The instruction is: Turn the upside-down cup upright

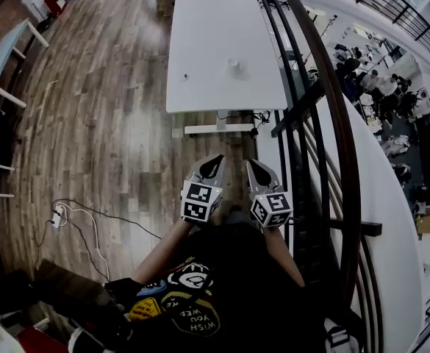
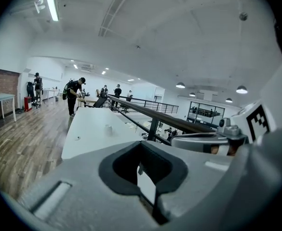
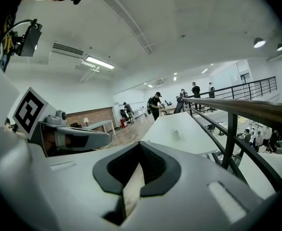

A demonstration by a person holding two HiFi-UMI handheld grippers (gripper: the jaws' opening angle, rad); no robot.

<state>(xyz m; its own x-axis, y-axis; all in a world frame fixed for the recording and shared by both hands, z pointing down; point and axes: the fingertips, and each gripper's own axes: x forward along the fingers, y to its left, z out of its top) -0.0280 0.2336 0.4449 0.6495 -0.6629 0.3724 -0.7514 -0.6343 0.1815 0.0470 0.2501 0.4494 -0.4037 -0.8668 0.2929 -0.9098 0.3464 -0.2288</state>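
Your left gripper [image 1: 216,160] and right gripper [image 1: 251,165], fingers closed and empty, low centre, well apart from cup [image 1: 234,63] on desk [image 1: 207,20]; cup's orientation unreadable, so you're approaching or finished.

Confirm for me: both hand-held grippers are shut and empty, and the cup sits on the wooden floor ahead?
Wrong on one point: the cup sits on the white table, not the wooden floor, as the head view shows. Both the left hand-held gripper and the right hand-held gripper are shut and empty.
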